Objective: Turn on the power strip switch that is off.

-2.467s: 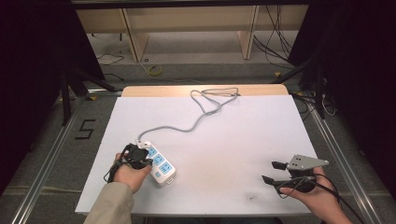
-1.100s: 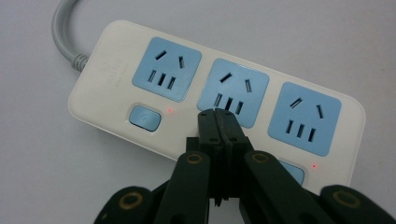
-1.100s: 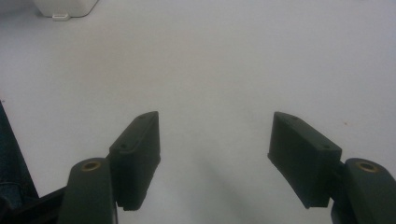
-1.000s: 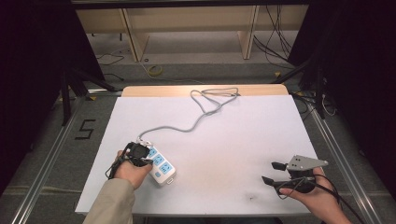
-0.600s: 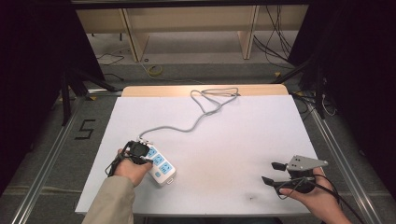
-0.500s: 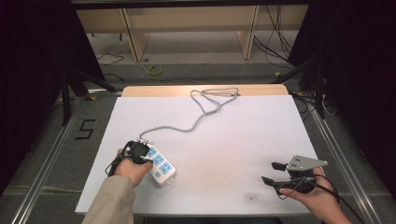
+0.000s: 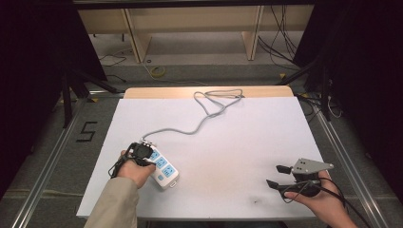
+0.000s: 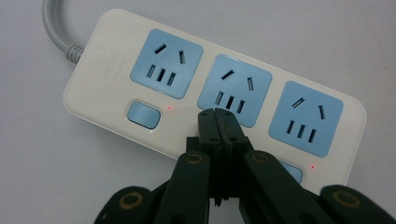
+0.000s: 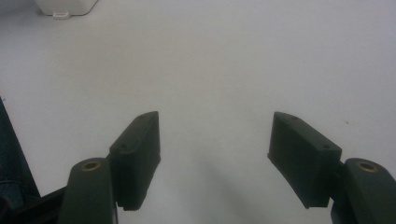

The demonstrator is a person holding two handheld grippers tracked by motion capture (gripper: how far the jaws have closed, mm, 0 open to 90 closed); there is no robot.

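Observation:
A white power strip (image 7: 162,168) with three blue sockets lies at the table's front left; its grey cord (image 7: 199,118) snakes to the far edge. In the left gripper view the strip (image 8: 116,65) lies slantwise, with small red lights lit beside its blue switches (image 8: 144,115). My left gripper (image 8: 218,122) is shut with nothing between its jaws, tips pointing down at the strip's edge below the middle socket (image 8: 235,89). In the high view it (image 7: 141,153) sits over the strip's cord end. My right gripper (image 7: 276,175) rests open at the front right; its jaws (image 9: 215,140) stand wide over bare table.
The white table (image 7: 247,142) has a wooden strip along its far edge. Shelving and loose cables lie on the floor behind. A corner of the power strip (image 9: 65,7) appears at the top left of the right gripper view. A floor marking "5" (image 7: 86,131) lies left.

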